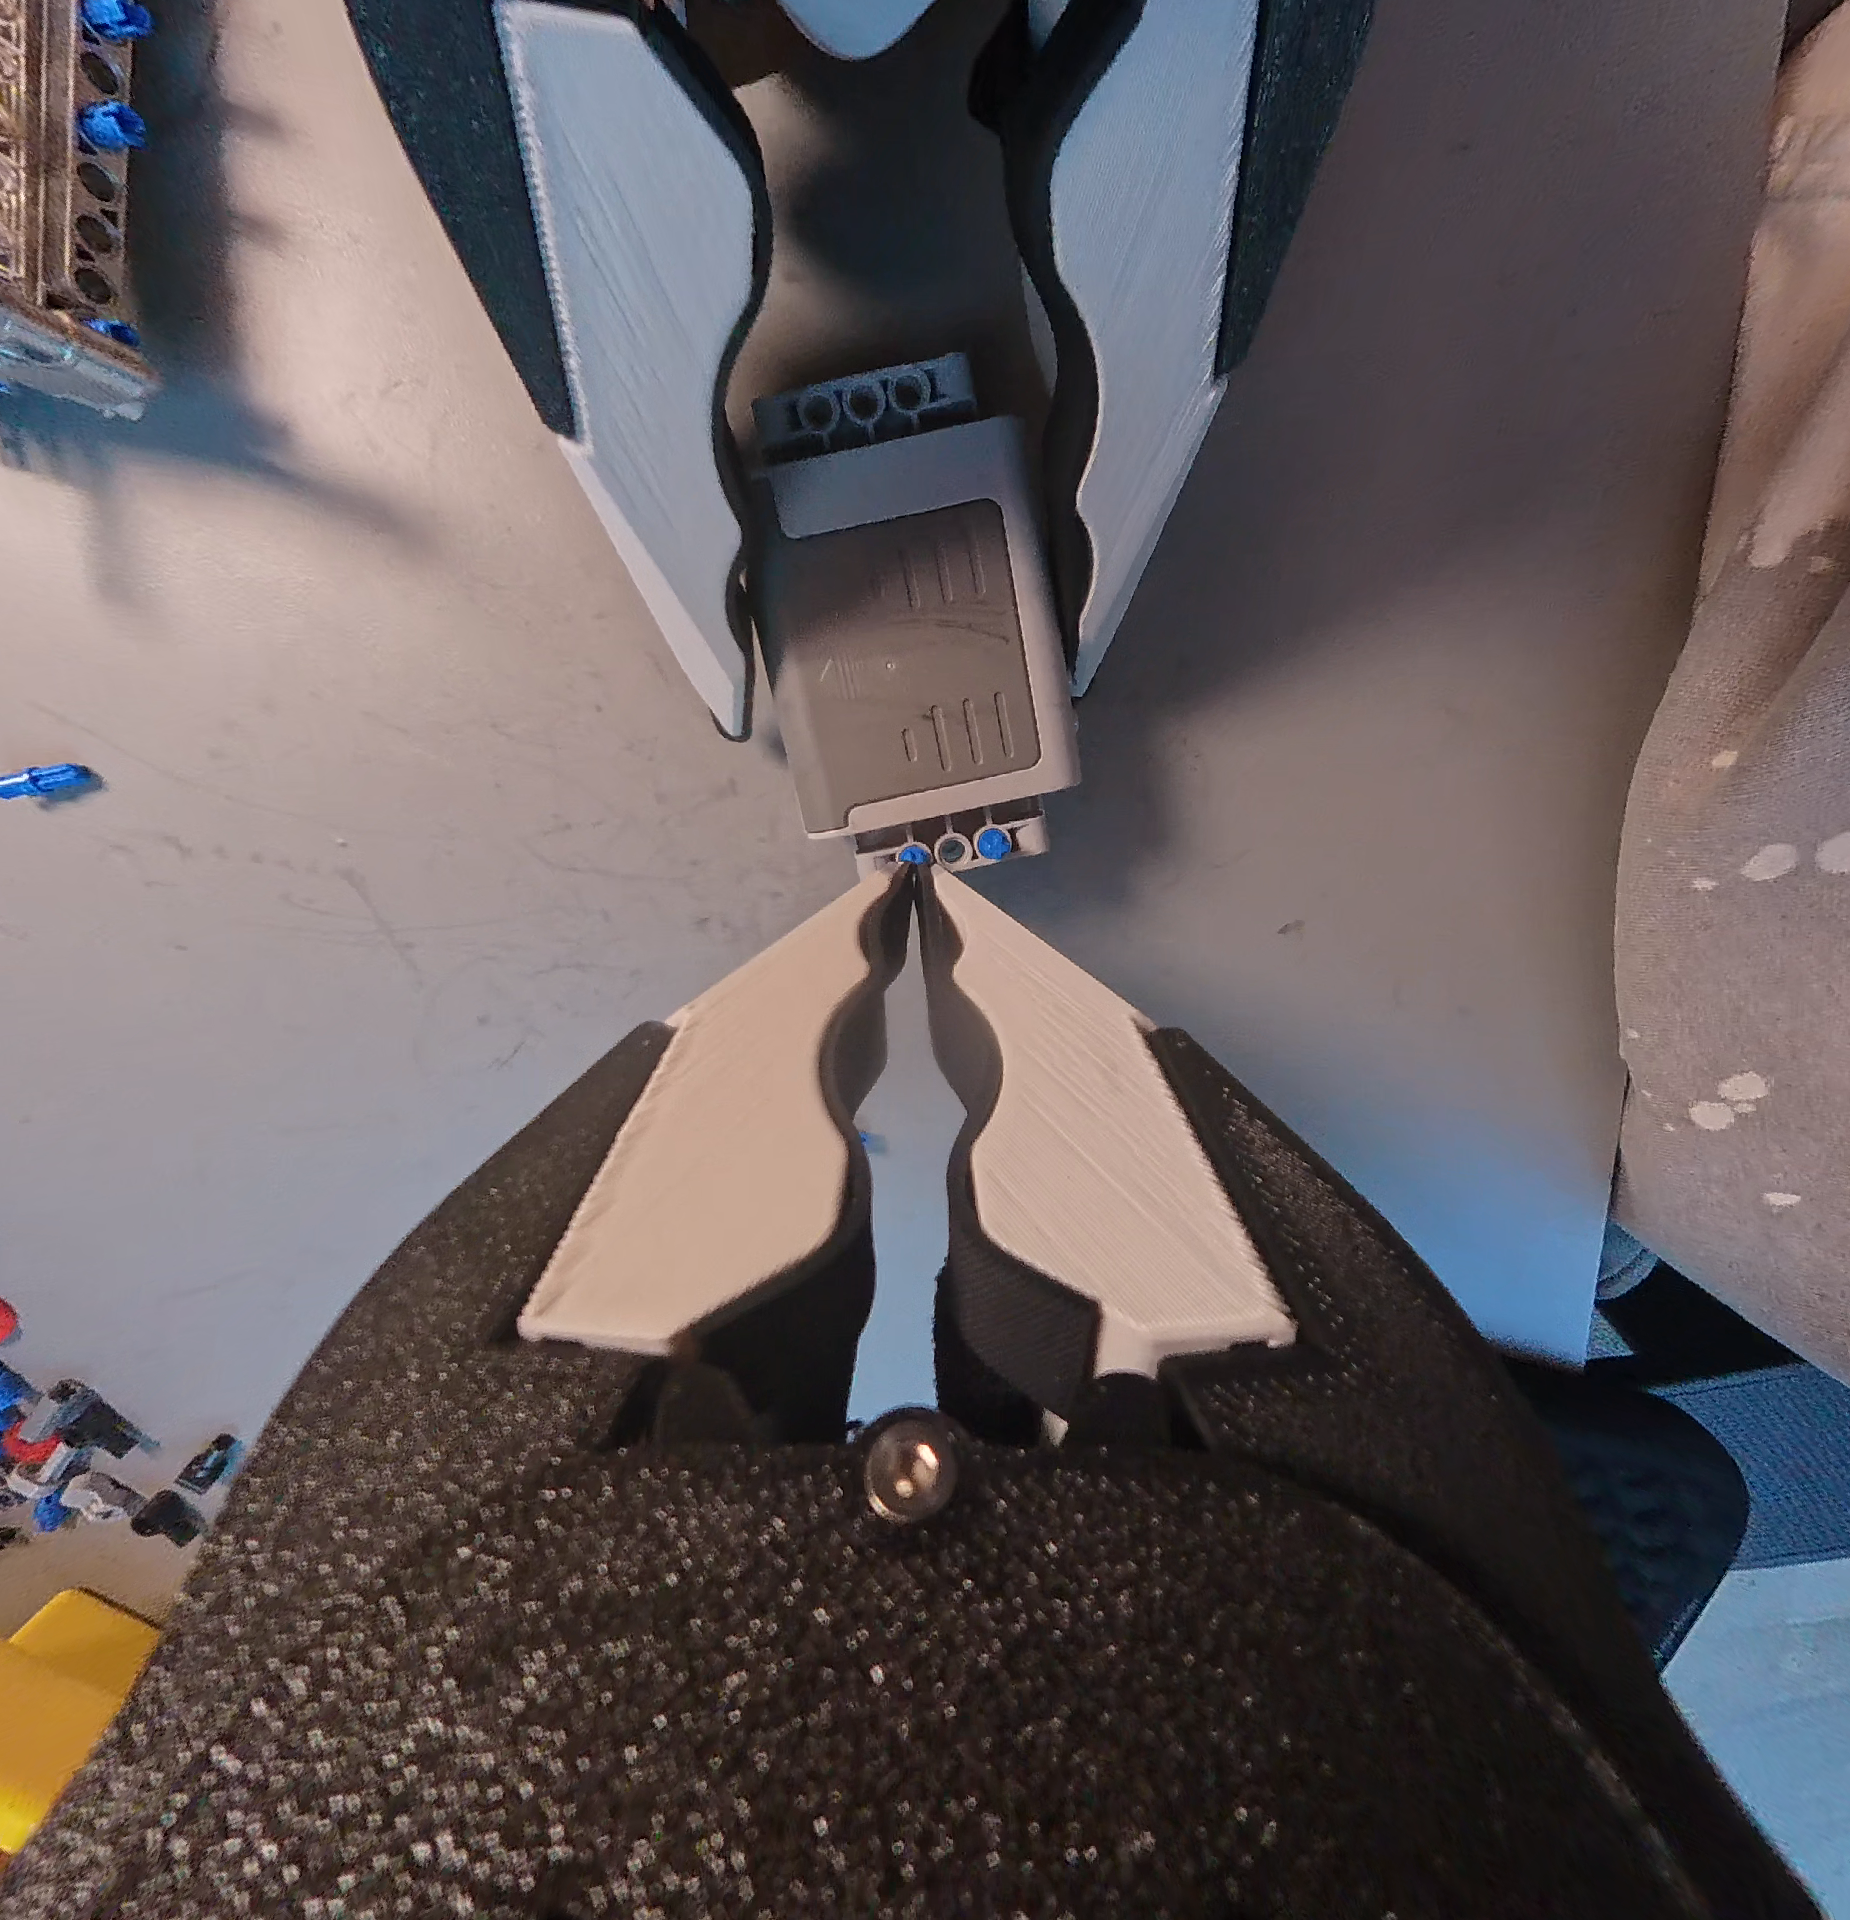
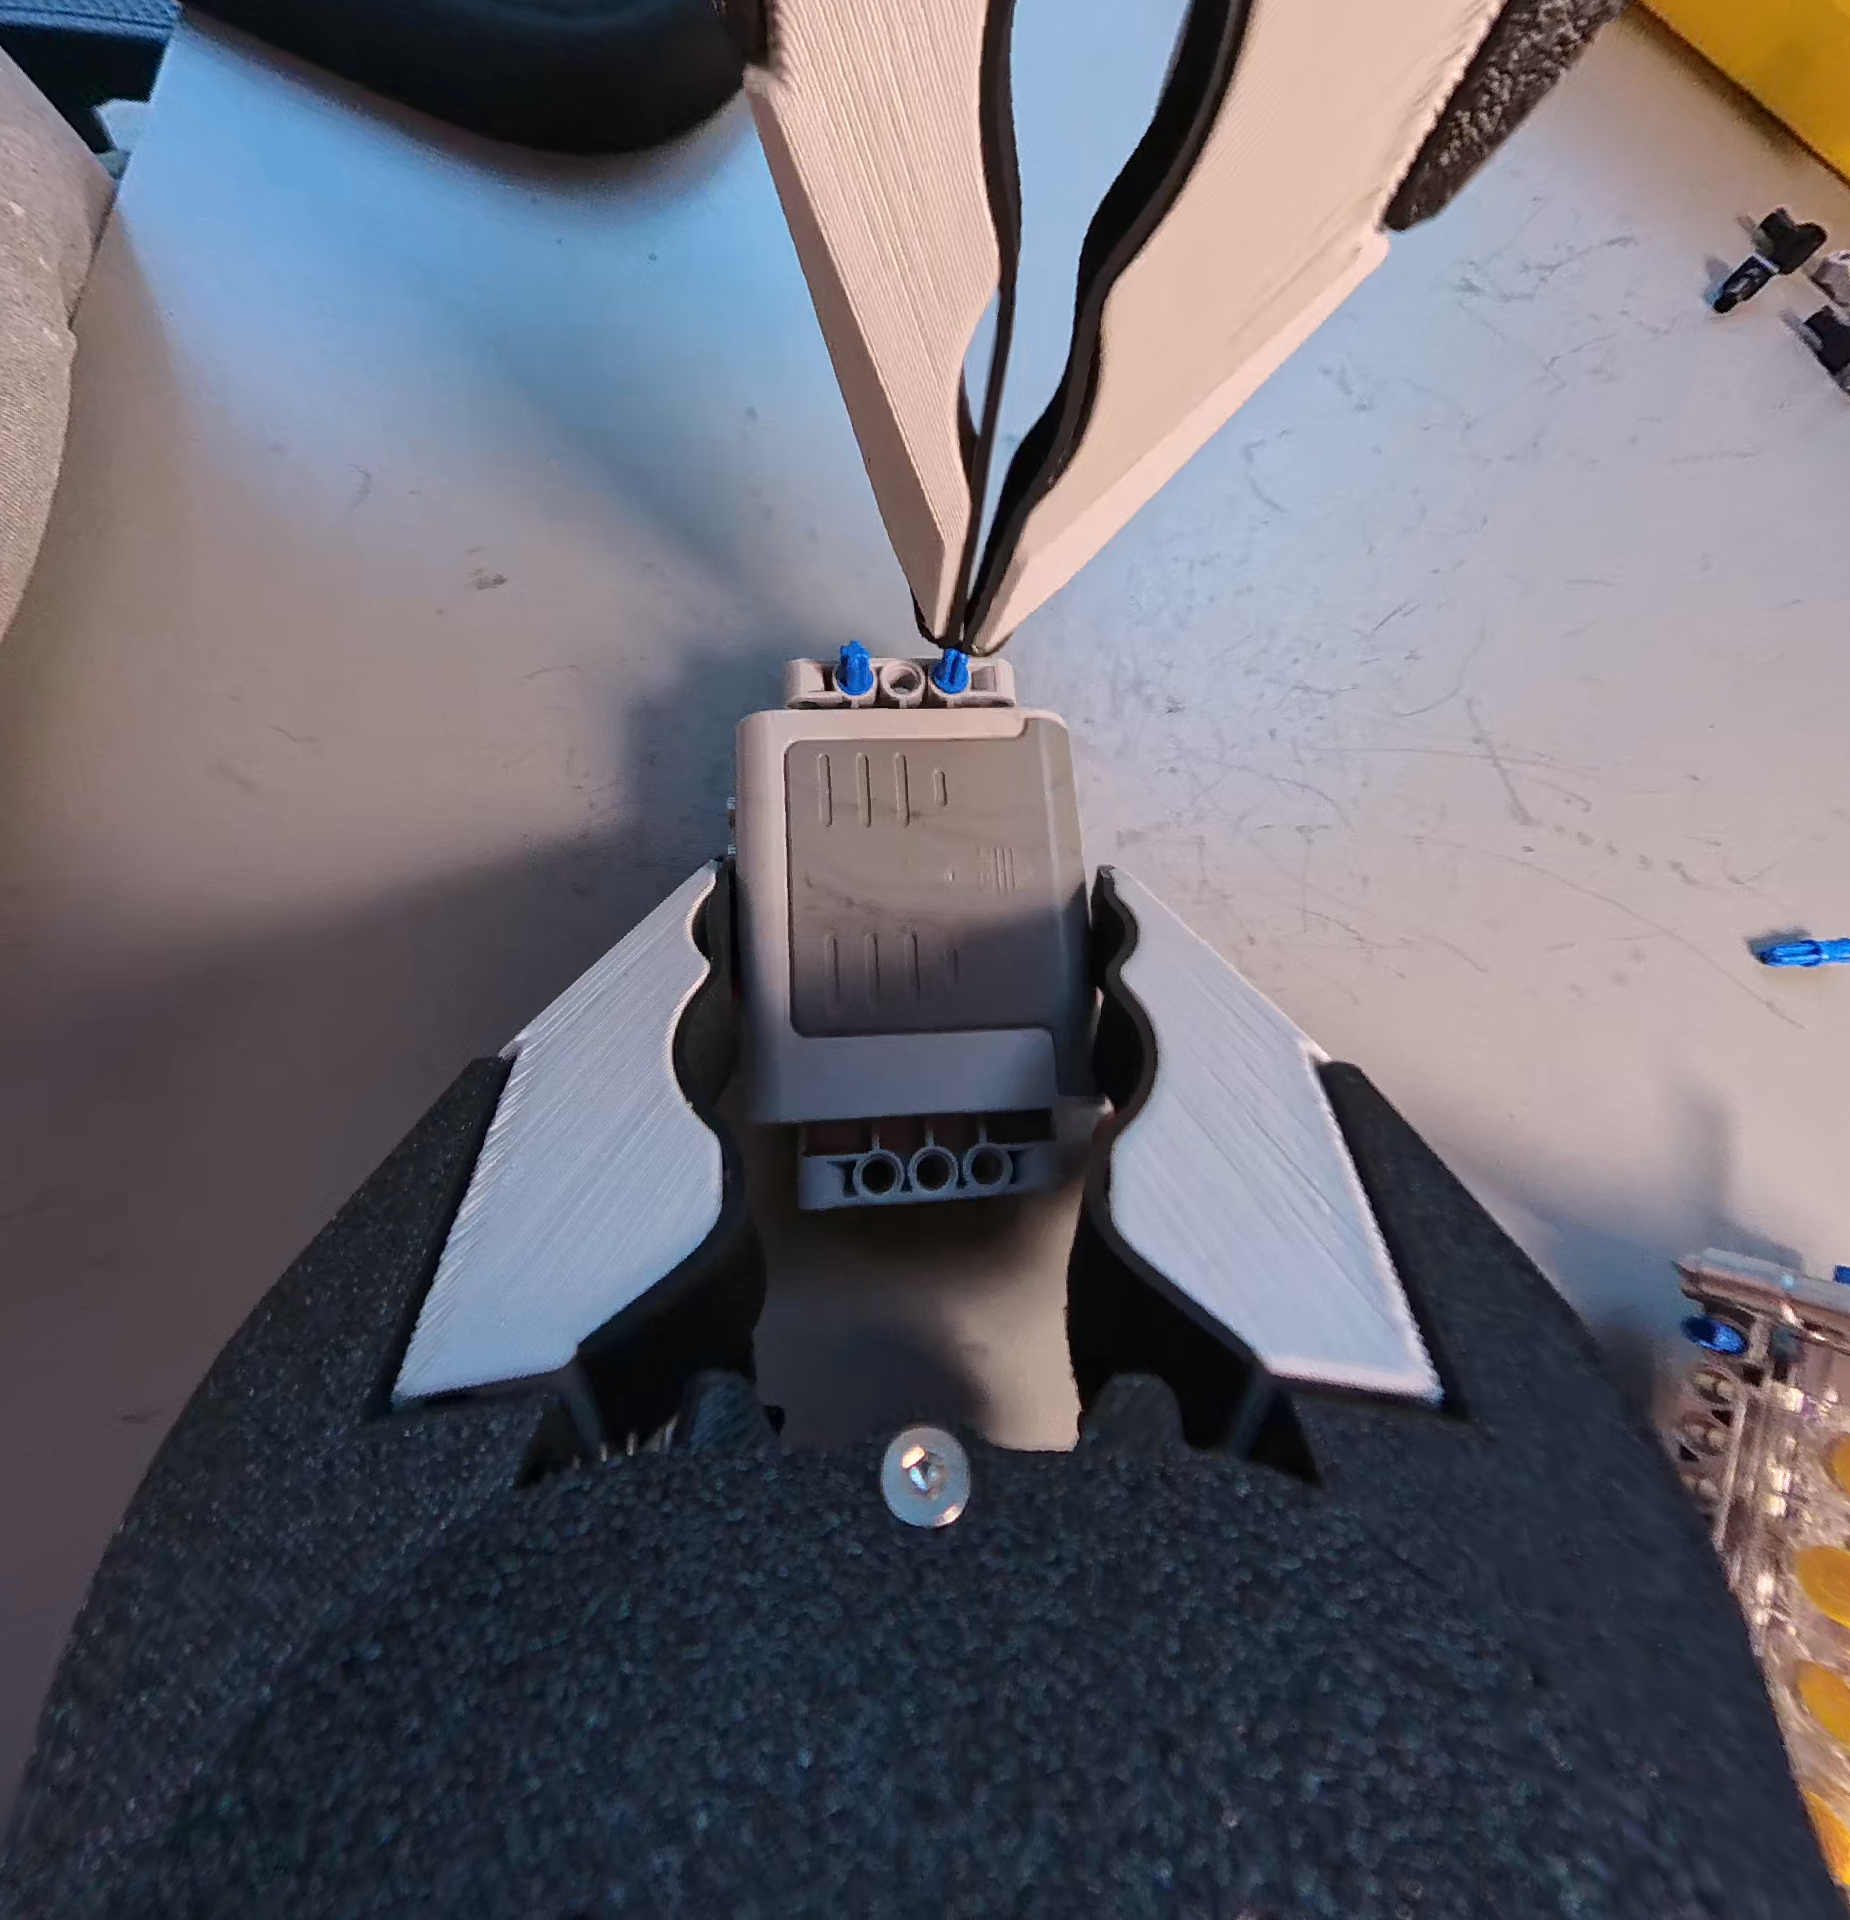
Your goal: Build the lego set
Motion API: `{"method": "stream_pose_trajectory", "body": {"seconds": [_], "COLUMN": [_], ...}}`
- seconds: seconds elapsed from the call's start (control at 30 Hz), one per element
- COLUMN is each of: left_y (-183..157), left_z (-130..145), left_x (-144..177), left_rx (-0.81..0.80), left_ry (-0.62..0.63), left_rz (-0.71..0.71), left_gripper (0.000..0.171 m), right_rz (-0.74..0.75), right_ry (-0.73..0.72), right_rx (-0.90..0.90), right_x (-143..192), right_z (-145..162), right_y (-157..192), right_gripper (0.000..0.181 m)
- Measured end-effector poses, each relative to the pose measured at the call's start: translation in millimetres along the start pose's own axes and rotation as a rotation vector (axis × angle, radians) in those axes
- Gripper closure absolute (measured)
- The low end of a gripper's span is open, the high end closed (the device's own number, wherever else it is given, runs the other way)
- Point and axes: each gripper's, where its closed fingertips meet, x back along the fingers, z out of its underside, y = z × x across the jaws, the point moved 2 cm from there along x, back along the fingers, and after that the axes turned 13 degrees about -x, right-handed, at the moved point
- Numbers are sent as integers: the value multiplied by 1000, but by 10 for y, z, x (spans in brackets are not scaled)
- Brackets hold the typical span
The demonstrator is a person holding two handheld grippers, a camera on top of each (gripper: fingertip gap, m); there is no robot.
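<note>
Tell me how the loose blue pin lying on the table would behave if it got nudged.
The blue pin is a small cylinder lying on its side, so it would probably roll. It looks like stiff moulded plastic, likely very light. The table is smooth and bare around it, so little would stop it.

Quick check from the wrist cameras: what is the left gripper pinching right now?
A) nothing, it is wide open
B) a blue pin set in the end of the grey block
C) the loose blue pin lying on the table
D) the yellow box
B: the left gripper has its tips closed on a blue pin in the end of the grey block, which the right gripper holds by its sides.
</note>
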Motion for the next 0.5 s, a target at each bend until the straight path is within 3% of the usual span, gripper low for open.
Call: {"method": "stream_pose_trajectory", "body": {"seconds": [0.3, 0.5], "left_y": [25, 34], "left_z": [-67, -104], "left_x": [-35, -46], "left_rx": [4, 33], "left_ry": [87, 78], "left_rz": [58, 52], "left_gripper": [171, 171], "right_rz": [-32, -43], "right_ry": [4, 6], "right_rx": [-1, 3], "right_x": [-13, -15], "right_z": [1, 5], "right_y": [38, 57], "right_gripper": [116, 116]}}
